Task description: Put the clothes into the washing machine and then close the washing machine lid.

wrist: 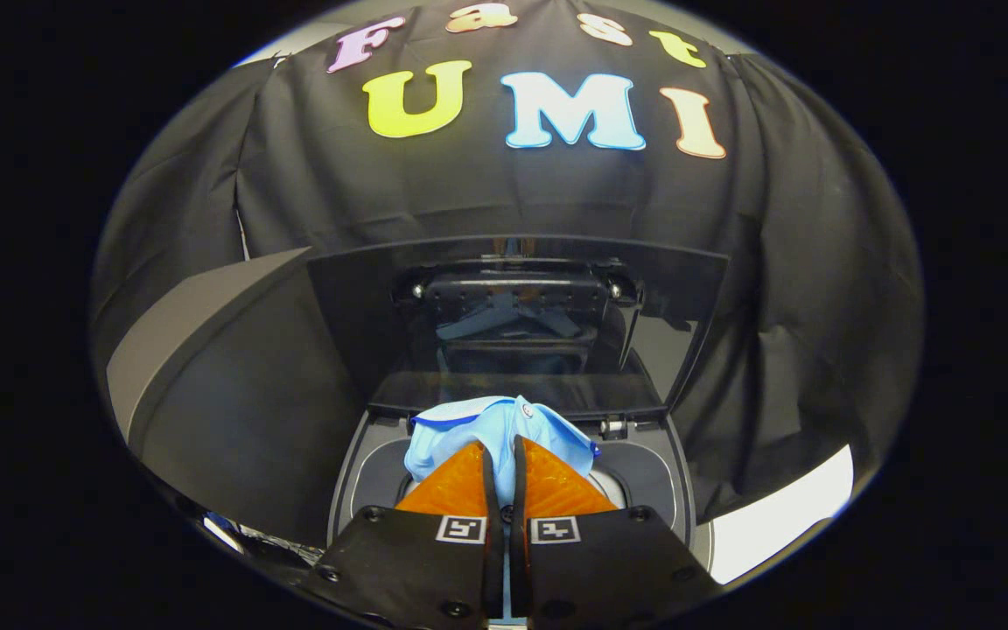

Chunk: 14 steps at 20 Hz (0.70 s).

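A light blue garment (486, 429) with a dark blue trim is bunched up between and just ahead of my fingers. My gripper (504, 451) is shut on it, holding it over the open top of the washing machine (364, 477). The machine's dark glossy lid (513, 324) stands upright beyond the garment and mirrors the gripper. The drum opening (613, 490) shows a little to the right of the fingers; most of it is hidden behind them and the cloth.
Black cloth walls close in behind and on both sides of the machine. A grey panel (180, 332) leans at the left. A pale strip of floor (784, 516) shows to the right of the machine.
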Each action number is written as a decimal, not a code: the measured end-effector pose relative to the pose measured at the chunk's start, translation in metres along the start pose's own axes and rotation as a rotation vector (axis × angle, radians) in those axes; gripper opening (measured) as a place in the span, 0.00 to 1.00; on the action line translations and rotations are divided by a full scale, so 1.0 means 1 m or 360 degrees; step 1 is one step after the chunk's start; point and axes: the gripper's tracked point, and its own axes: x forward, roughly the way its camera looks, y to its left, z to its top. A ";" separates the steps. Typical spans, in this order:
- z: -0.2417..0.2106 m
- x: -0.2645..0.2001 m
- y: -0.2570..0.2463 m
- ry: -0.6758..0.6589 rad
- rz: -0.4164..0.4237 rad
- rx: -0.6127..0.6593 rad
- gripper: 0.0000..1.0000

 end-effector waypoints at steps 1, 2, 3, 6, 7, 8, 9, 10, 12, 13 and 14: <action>-0.006 0.003 -0.005 0.0020 -0.0006 0.0001 0.04; -0.011 0.006 -0.007 0.0038 -0.0011 0.0002 0.05; -0.017 0.006 -0.008 0.0053 -0.0015 0.0002 0.05; -0.029 0.010 -0.013 0.0098 -0.0034 -0.0005 0.05; -0.033 0.011 -0.014 0.0112 -0.0037 -0.0003 0.05; -0.036 0.012 -0.015 0.0128 -0.0041 0.0003 0.05; -0.040 0.013 -0.017 0.0140 -0.0052 0.0007 0.05; -0.041 0.014 -0.018 0.0150 -0.0058 0.0012 0.05; -0.045 0.014 -0.018 0.0164 -0.0056 0.0018 0.07; -0.045 0.013 -0.019 0.0162 -0.0069 0.0011 0.07; -0.045 0.013 -0.019 0.0165 -0.0075 0.0005 0.07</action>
